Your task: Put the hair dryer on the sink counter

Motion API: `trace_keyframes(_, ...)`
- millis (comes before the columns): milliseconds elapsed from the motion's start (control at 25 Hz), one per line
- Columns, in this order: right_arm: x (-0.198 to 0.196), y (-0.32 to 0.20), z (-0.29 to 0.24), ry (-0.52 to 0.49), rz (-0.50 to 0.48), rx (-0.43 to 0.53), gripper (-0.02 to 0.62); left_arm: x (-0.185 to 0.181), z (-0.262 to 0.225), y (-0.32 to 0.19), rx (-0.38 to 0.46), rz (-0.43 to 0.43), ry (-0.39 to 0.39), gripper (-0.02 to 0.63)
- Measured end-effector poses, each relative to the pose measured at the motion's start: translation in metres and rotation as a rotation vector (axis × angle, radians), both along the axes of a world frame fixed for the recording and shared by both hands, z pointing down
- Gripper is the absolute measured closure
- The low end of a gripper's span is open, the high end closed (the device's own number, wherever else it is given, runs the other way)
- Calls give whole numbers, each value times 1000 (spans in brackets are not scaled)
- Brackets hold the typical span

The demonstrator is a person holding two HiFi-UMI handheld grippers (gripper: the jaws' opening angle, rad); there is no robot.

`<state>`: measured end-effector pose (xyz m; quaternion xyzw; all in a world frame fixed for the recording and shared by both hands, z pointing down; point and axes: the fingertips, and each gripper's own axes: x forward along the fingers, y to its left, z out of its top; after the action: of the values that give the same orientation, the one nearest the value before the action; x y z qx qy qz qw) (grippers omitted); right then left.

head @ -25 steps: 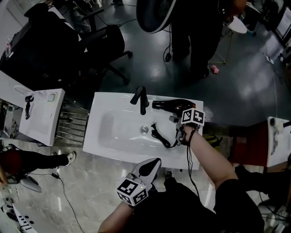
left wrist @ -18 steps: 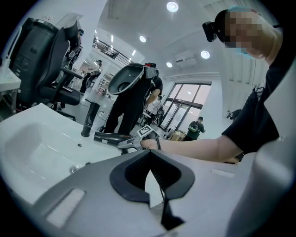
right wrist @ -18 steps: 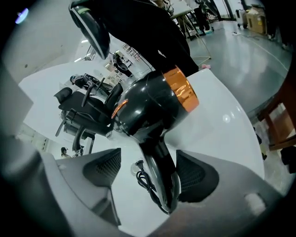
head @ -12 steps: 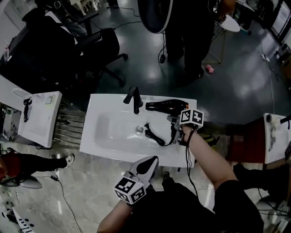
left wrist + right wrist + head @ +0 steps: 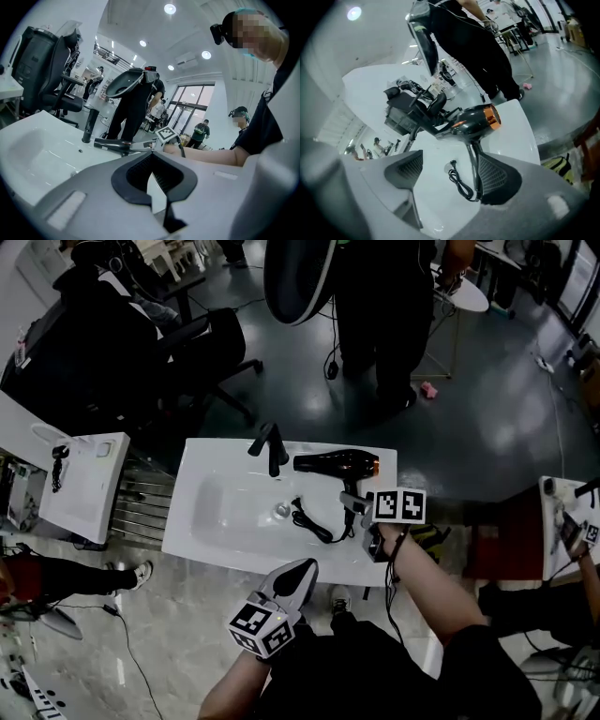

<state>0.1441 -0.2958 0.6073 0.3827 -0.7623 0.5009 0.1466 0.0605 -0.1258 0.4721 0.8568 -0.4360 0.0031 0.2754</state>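
At the left, the left hand-held gripper hangs off the desk's front edge, pressed together on nothing and well apart from the work. The hair dryer lies on the desk's back right part, its barrel running left to right. Its handle points back between the spread jaws of the nearer right hand-held gripper, close along one pad.

One black hair dryer with a copper rear ring, one black coiled power cord and one black angular tap are at the middle white basin counter. A second white basin counter stands to its left. Two grey two-jaw grippers show, the left gripper and the right gripper, with one marker cube on each.
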Motion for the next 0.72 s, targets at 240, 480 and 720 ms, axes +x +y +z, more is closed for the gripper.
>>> trace_keyframes(240,-9,30,-62,-49,-142,276,455,6,-7,4,19,-37,-8,603)
trace_keyframes(480,-26,64,-124,-107,-243,476,594,11,-12,14,18,-74,-16,603)
trace_keyframes(720,-43,103,-155,-118,-312,568,594,-4,-18,21,34,-111,-44,603)
